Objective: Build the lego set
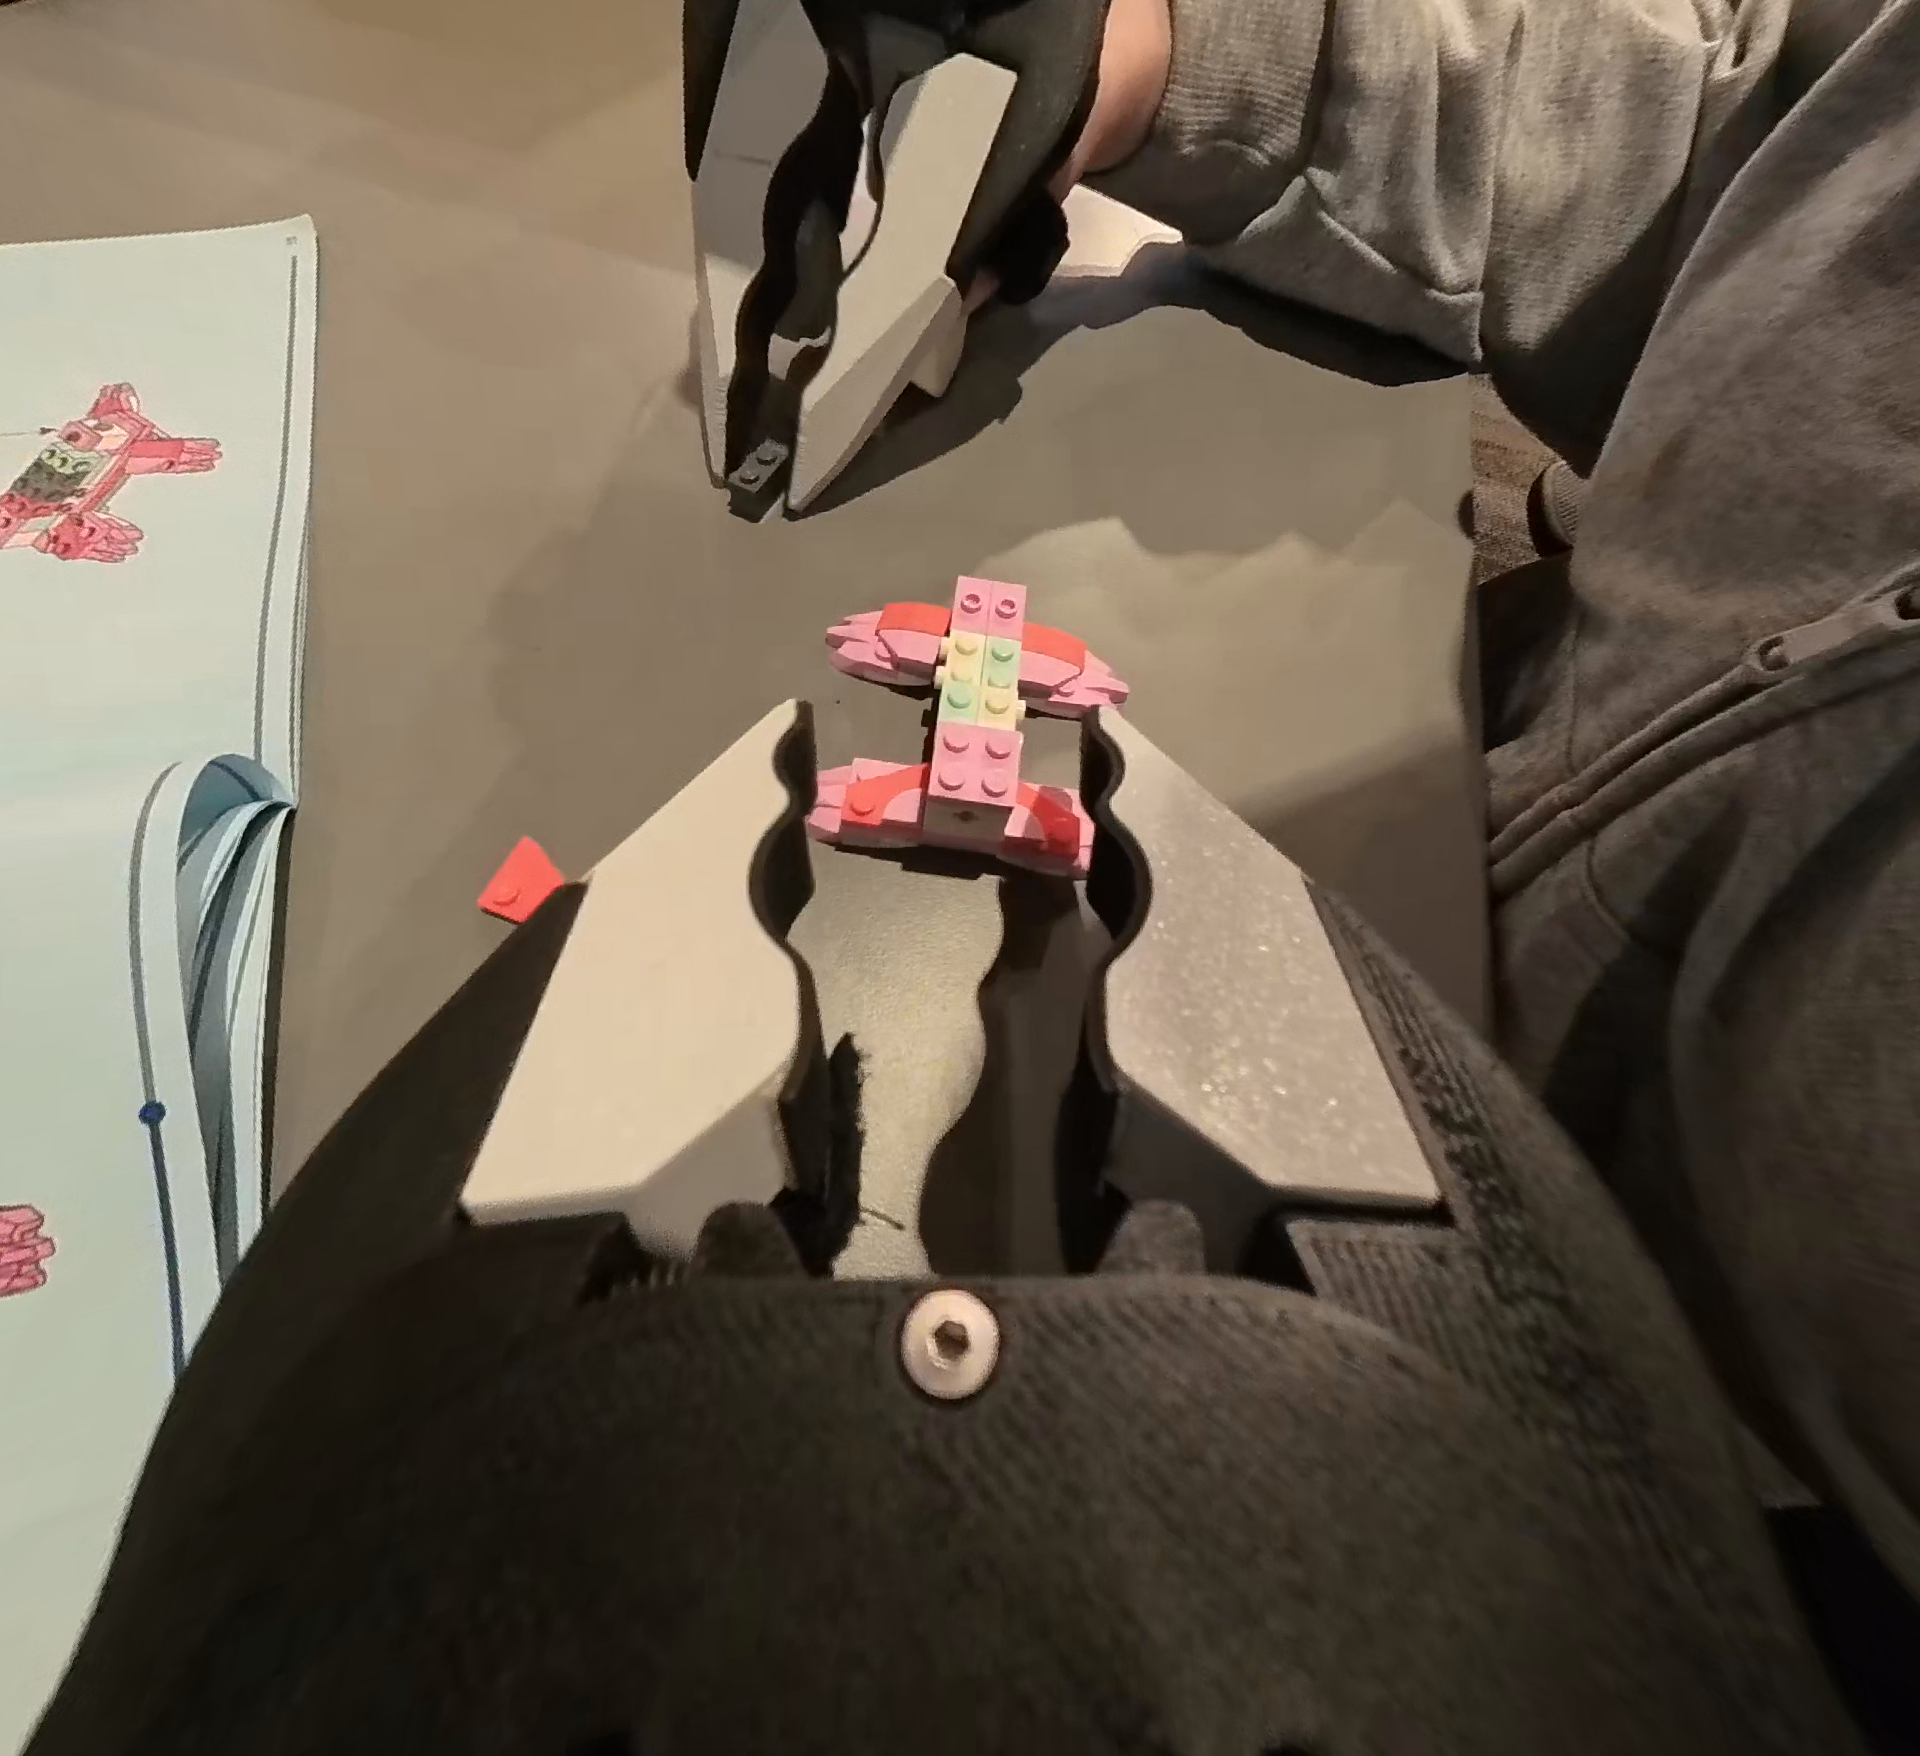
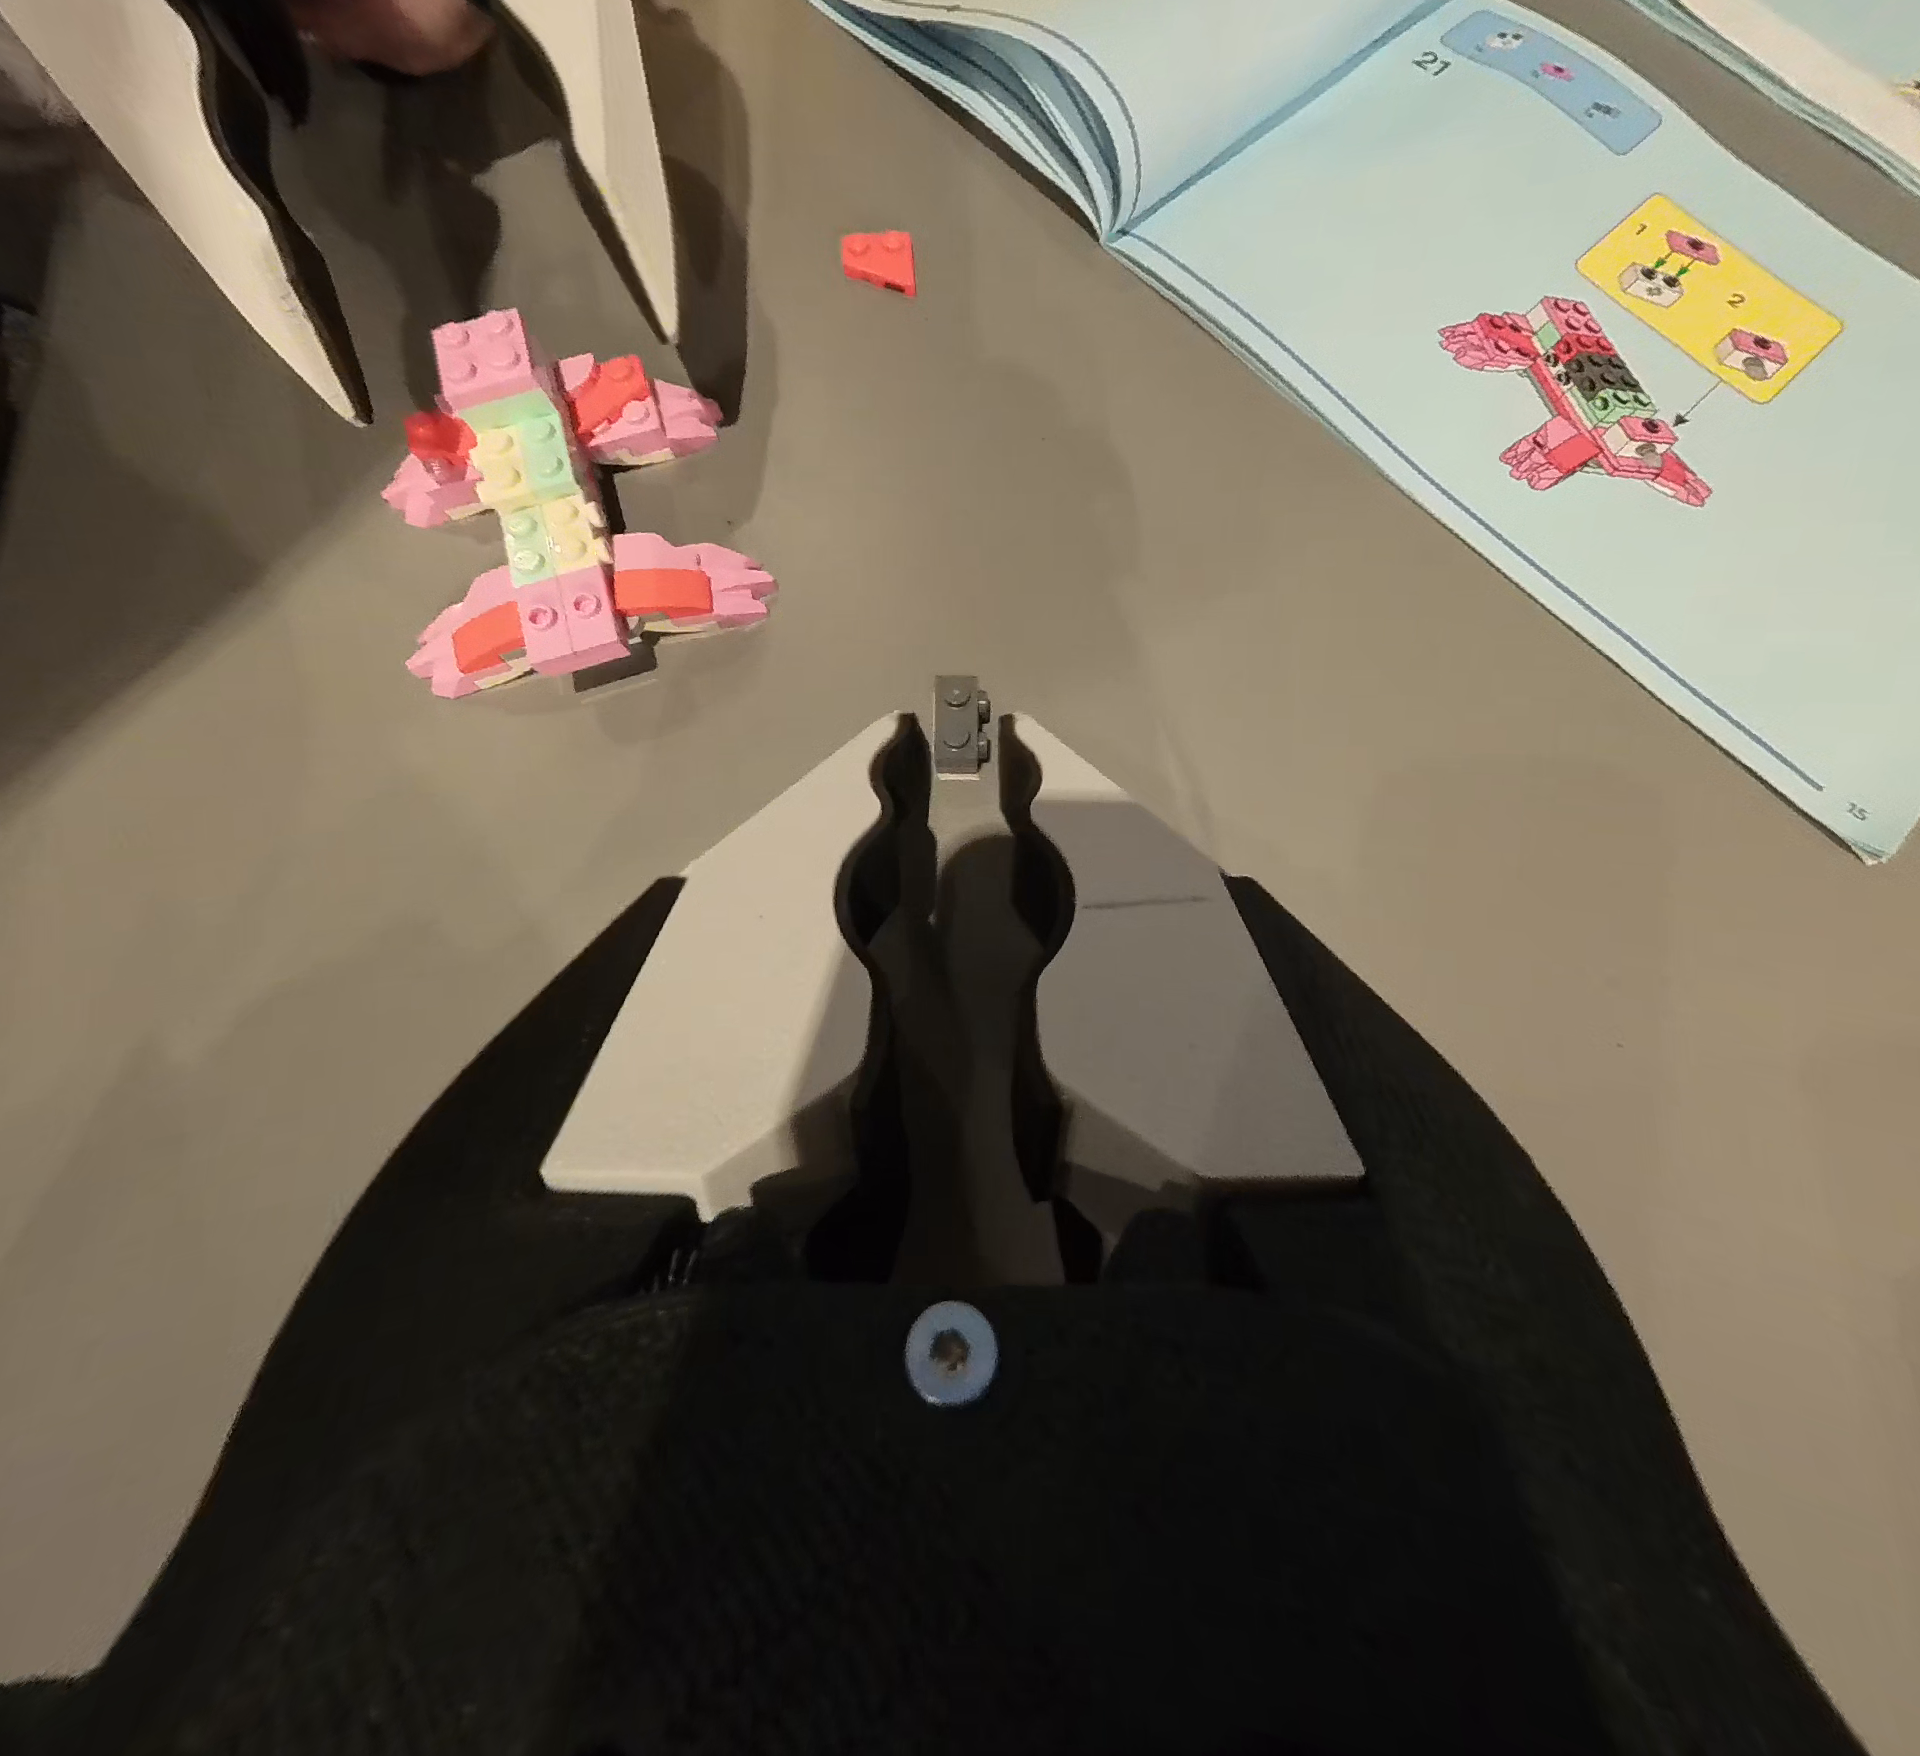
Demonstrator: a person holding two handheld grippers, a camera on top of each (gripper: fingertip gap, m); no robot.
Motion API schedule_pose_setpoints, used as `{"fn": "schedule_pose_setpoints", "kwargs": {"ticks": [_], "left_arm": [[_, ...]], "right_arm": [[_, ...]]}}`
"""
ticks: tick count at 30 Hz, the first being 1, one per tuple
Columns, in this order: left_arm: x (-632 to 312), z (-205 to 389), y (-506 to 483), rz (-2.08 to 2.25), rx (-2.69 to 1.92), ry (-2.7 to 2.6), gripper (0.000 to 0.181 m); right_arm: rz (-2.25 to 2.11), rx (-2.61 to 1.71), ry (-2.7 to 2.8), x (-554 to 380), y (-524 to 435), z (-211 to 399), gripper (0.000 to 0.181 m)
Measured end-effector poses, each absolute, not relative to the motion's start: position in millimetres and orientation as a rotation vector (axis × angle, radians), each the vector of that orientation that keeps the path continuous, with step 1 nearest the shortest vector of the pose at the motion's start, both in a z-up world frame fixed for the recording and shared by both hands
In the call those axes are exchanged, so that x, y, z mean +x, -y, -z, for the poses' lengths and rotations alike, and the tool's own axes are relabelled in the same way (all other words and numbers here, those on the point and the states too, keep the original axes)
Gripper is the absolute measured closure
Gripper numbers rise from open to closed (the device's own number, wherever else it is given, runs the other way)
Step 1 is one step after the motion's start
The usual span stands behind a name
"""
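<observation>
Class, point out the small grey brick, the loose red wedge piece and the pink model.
grey brick (image 2: 962, 727), right wrist view, studded face.
red wedge piece (image 2: 879, 260), right wrist view, top.
pink model (image 1: 979, 688), left wrist view, pastel middle.

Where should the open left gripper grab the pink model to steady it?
Take the pink model across its square pink end block, the part nearest the left gripper, coming in level along the body's axis. That block has flat parallel sides; the curved wing pieces beside it would likely slip. The fingers already straddle that end.
</observation>
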State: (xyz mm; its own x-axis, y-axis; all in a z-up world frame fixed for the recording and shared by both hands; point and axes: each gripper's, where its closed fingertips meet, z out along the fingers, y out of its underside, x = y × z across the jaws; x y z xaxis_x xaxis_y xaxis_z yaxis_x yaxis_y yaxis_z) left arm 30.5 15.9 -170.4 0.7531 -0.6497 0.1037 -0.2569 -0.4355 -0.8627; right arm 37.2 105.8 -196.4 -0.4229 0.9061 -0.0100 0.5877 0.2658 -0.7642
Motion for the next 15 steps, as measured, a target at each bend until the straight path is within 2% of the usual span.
{"fn": "schedule_pose_setpoints", "kwargs": {"ticks": [5,15], "left_arm": [[34.6,175.1,-13.1,0.544,-2.040,-0.728,0.139],[33.9,170.9,-13.1,0.553,-2.010,-0.719,0.140]], "right_arm": [[-0.990,-1.344,2.122,39.0,-105.7,196.6,0.173],[-0.998,-1.338,2.129,39.3,-103.9,196.6,0.173]]}}
